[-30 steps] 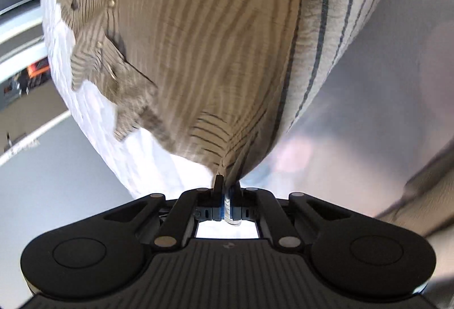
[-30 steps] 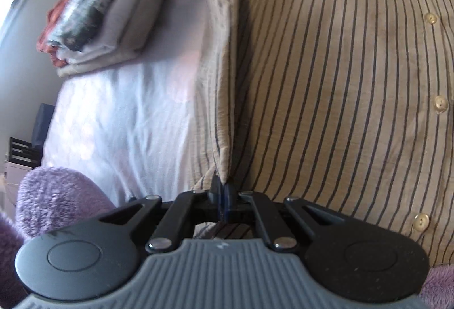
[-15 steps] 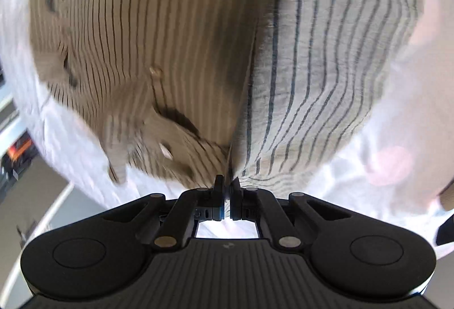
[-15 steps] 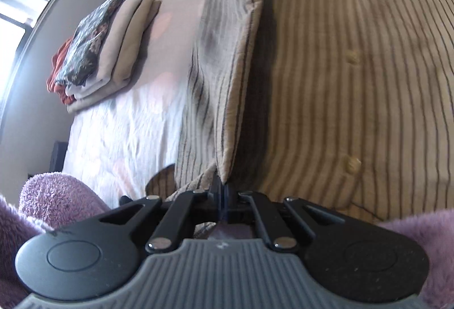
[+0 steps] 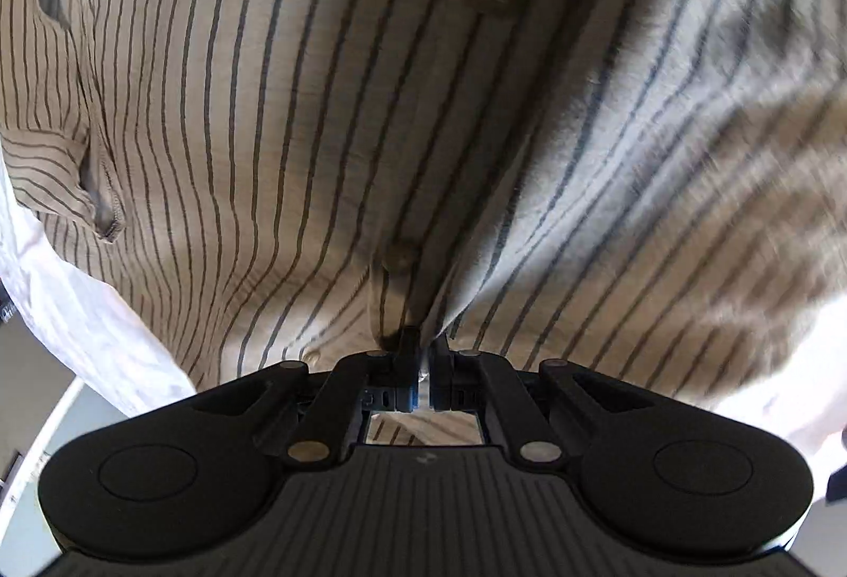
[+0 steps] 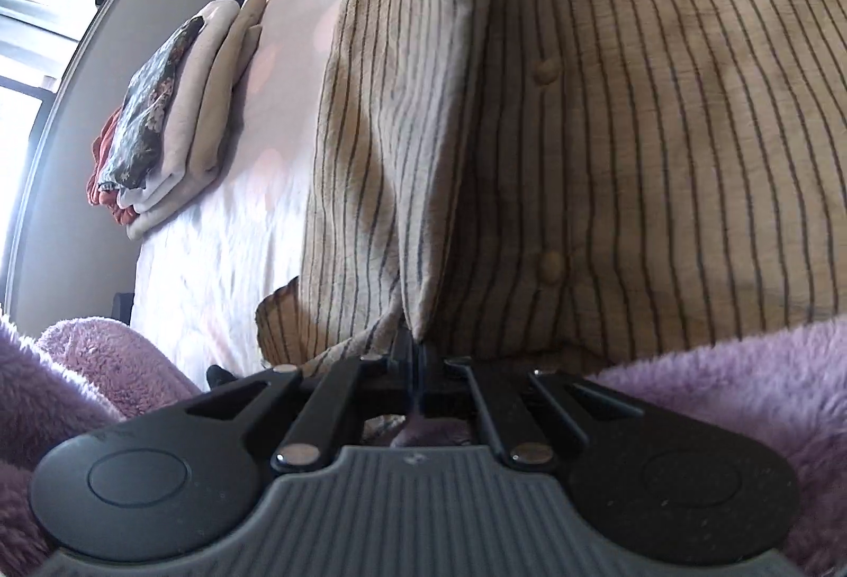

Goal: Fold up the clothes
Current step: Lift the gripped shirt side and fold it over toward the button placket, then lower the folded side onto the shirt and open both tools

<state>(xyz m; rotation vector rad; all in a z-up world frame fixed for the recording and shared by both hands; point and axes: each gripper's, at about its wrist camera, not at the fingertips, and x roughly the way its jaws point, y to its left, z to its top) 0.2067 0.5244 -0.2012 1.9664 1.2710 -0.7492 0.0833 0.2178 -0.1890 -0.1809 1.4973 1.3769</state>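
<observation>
Two hand-held grippers, left hand-held gripper (image 5: 422, 348) and right hand-held gripper (image 6: 416, 350), pinch one striped shirt (image 6: 661, 111).

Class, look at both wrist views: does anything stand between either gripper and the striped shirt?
Nothing visible does. The left gripper and right gripper are each shut directly on the striped shirt, with cloth pinched between the fingers.

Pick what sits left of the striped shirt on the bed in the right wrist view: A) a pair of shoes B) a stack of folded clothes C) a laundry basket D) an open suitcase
B: a stack of folded clothes lies on the white bed sheet, beside the striped shirt.
</observation>
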